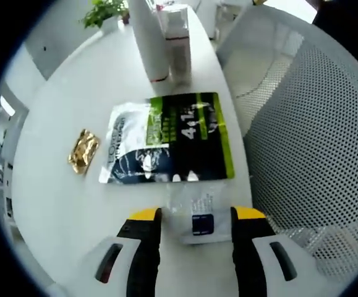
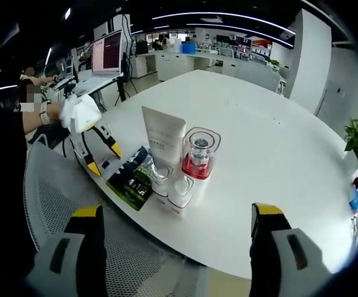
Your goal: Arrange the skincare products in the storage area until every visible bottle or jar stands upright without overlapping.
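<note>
Left gripper [image 1: 196,216], jaws spread, straddles a small clear sachet [image 1: 198,215] lying flat; a dark pouch [image 1: 169,139] lies at 12 o'clock, long axis crosswise. Right gripper [image 2: 175,216] hangs wide open before upright tube [image 2: 162,139].

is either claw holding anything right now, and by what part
Nothing is held. The left claw is open, straddling a small clear sachet flat on the table. The right claw is open in the air.
</note>
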